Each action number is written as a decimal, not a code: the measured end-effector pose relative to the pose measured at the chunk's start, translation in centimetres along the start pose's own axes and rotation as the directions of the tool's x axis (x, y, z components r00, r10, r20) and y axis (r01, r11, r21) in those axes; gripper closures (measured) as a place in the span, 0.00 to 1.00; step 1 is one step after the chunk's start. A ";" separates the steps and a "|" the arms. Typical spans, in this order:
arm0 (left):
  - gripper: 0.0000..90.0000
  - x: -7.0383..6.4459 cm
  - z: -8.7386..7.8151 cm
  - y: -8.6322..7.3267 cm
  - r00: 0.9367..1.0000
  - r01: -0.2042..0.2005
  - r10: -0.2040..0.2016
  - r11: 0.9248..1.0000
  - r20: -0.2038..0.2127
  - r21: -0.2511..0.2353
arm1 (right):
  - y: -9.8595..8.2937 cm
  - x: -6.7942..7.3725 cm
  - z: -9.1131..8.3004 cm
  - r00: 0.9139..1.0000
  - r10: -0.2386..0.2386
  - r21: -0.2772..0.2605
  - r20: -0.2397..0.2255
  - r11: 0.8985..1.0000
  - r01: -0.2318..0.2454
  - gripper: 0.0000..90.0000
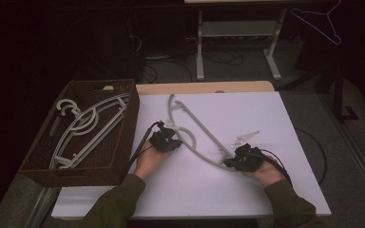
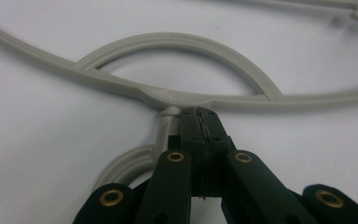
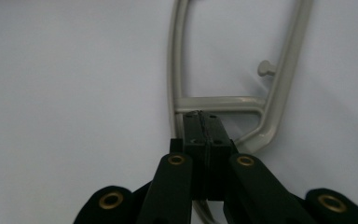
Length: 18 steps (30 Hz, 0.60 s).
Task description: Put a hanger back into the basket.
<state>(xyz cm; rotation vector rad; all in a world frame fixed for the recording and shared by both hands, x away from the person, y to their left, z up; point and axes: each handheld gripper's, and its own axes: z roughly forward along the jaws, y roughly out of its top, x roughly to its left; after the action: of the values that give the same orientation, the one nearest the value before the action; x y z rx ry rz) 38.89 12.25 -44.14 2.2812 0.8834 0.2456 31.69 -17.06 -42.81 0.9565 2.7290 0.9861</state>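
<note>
left gripper (image 2: 199, 112): jaws pressed together, tips against the neck of the grey hanger (image 2: 177, 95) just beside the hook stem; whether any plastic is pinched between them cannot be told. right gripper (image 3: 200, 114): jaws likewise pressed flat together, tips at the small crossbar in the hanger's end corner — grip on it not confirmable. in the high view the hanger (image 1: 197, 135) lies flat and diagonal on the white table (image 1: 247, 190), left gripper (image 1: 165, 141) at its middle, right gripper (image 1: 242, 160) at its lower end. left of the table stands a brown wicker basket (image 1: 123, 137) holding more grey hangers (image 1: 88, 126). one thin hanger (image 1: 319, 23) hangs in the dark background — upper right.
</note>
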 end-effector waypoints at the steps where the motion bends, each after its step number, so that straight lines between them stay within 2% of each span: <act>1: 1.00 0.0 0.0 0.0 1.000 -0.001 0.001 1.000 0.003 0.000 | 0.0 0.4 0.0 1.000 -0.004 0.003 -0.014 1.000 0.004 1.00; 4: 1.00 0.0 0.0 0.0 1.000 -0.006 0.006 1.000 0.006 0.001 | 0.0 1.2 0.1 0.999 -0.020 0.001 -0.032 1.000 0.020 1.00; 5: 1.00 0.0 -0.1 0.0 1.000 -0.008 0.008 1.000 0.008 0.003 | -0.1 1.8 0.2 0.998 -0.030 -0.002 -0.054 1.000 0.030 1.00; 7: 1.00 0.0 -0.1 0.0 1.000 -0.007 0.007 1.000 0.010 0.003 | -0.1 2.1 0.3 0.997 -0.028 -0.005 -0.068 1.000 0.028 1.00; 8: 1.00 -0.1 -0.1 0.0 1.000 -0.008 0.008 1.000 0.014 0.004 | -0.1 2.7 0.5 0.995 -0.053 -0.007 -0.087 0.999 0.053 1.00; 10: 1.00 -0.1 -0.1 0.0 1.000 -0.006 0.006 1.000 0.017 0.006 | 0.0 3.1 0.7 0.993 -0.059 -0.008 -0.098 0.998 0.058 1.00; 12: 1.00 -0.2 -0.1 0.0 1.000 -0.010 0.010 1.000 0.021 0.005 | 0.5 4.3 1.2 0.987 -0.067 -0.010 -0.146 0.998 0.066 1.00; 16: 1.00 -0.3 -0.3 0.2 1.000 -0.003 0.003 1.000 0.030 -0.001 | 1.4 5.9 2.4 0.979 -0.098 -0.017 -0.181 0.995 0.096 1.00; 18: 1.00 -0.2 -0.4 0.2 0.999 -0.027 0.027 1.000 0.033 0.008 | 1.9 6.9 2.9 0.975 -0.103 -0.020 -0.199 0.995 0.102 1.00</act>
<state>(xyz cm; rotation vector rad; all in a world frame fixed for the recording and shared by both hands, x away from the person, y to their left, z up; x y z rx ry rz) 38.73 12.22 -43.71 2.2997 0.8390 0.2158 28.02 -10.24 -43.10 0.7430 2.8980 1.1320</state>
